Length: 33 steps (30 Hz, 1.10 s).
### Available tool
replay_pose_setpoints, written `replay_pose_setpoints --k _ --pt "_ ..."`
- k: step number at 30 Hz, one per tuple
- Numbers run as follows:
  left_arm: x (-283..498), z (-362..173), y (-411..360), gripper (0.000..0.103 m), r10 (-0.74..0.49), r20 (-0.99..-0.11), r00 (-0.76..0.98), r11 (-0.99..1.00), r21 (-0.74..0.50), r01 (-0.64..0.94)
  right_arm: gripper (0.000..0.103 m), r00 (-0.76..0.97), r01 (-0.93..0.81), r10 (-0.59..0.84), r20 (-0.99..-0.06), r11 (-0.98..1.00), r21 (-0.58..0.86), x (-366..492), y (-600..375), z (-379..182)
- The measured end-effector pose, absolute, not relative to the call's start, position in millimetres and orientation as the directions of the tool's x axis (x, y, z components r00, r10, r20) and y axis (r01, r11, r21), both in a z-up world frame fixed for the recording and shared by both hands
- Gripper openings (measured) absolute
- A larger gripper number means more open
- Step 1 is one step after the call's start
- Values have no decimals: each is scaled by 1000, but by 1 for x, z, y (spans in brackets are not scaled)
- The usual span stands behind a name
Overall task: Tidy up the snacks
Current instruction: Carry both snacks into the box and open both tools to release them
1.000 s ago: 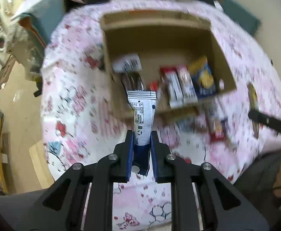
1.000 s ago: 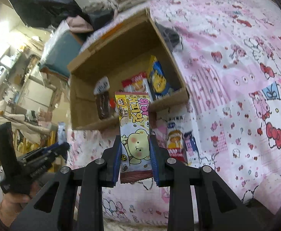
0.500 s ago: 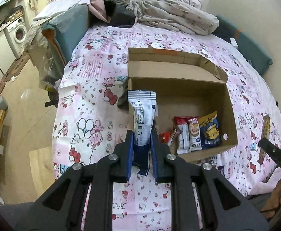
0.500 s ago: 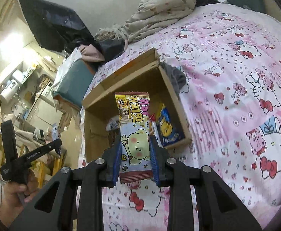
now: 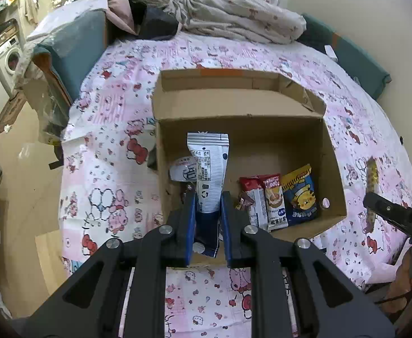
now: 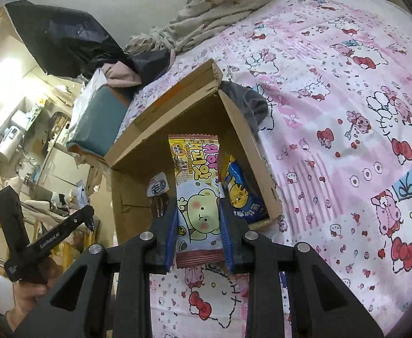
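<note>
With both packets poised above the cardboard box (image 5: 332, 169) on the bed, the left gripper (image 5: 207, 222) jaws pinching the white-and-blue packet (image 5: 209, 169) and the right gripper (image 6: 198, 236) jaws clamping the yellow bear packet (image 6: 197, 186), releasing together risks them landing jumbled on the snacks already inside.

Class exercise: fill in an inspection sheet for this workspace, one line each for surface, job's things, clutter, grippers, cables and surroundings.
Surface: bed with pink cartoon-print sheet.
Job's things: open cardboard box holding several snack packets, including a blue tiger packet; one snack bar lies on the sheet outside.
Clutter: rumpled blanket and teal cushion at the bed's far end.
Grippers: left gripper shut on white-and-blue packet; right gripper shut on yellow-pink bear packet.
Cables: nothing seen.
Surroundings: washing machine, bare floor.
</note>
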<state>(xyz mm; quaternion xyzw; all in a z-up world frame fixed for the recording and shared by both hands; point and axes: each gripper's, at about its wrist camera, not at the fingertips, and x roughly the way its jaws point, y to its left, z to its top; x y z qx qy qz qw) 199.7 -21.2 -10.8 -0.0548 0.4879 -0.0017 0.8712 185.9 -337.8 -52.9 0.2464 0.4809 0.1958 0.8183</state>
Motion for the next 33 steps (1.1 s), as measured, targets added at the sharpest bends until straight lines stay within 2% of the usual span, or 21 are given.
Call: replay_pose_setpoints --k 10,17,25,30,33 --pt "214 -35 -27 14 -59 -849 525 993 -104 -58 28 417 -133 533 -736 837 531 211 -310 -66" --pt "224 -61 -19 14 -74 -871 487 985 -140 -102 29 402 -111 557 -727 818 565 221 -309 -78" --pt "223 -63 -28 14 -88 -855 511 988 -139 -61 29 383 -108 549 -743 826 554 221 -299 -88" --pt "221 -68 -37 14 -51 -860 509 997 -77 -31 29 393 -119 549 -738 826 551 219 -294 -83" --pt "222 -69 -36 14 -72 -862 501 994 -103 -35 30 397 -113 553 -733 822 558 220 -295 -84"
